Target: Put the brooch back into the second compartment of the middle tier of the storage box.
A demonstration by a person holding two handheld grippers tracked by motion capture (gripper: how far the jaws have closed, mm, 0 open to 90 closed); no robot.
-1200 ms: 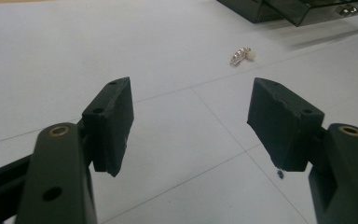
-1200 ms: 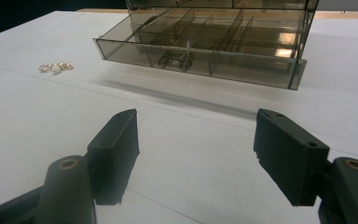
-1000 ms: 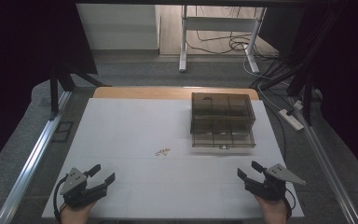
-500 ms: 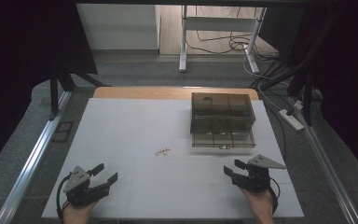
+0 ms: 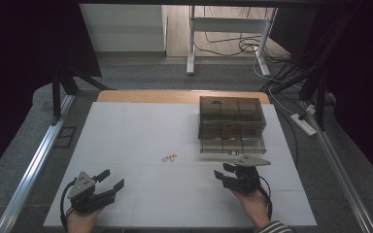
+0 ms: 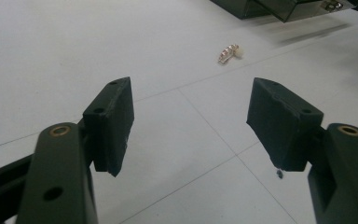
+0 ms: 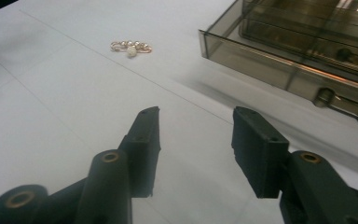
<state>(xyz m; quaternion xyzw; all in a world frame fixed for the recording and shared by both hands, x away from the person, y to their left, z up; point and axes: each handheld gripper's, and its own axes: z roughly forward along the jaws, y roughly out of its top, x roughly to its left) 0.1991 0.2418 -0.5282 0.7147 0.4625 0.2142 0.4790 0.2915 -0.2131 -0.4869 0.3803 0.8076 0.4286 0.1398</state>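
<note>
**Right gripper closing in on the gold trinket beside the open drawer**

Judging from how things lie, the work in hand is the approach: nothing has been picked up yet, and the small gold chain-like trinket with a pale bead lies loose on the white table surface, near the middle, apart from both tools.

On the left, the left gripper sits low near the table's near edge, held in the person's left hand. In the left gripper view its two black jaws stand wide apart with bare table between them; it is released and touches nothing, and the trinket shows farther off ahead of it.

In the centre, the trinket lies just left of the smoky translucent plastic drawer box, whose lower drawer is pulled out toward the person.

On the right, the right gripper is up near the front of the open drawer. Its jaws have just been closing and now stand about half apart, with nothing between them; they hold nothing and press on nothing. In the right gripper view the trinket lies ahead and to the left, the drawer to the right.

The next move likely calls for swinging the right gripper left over the trinket, lowering until the tips meet the table, and pinching such a small, thin, slack thing squarely.
</note>
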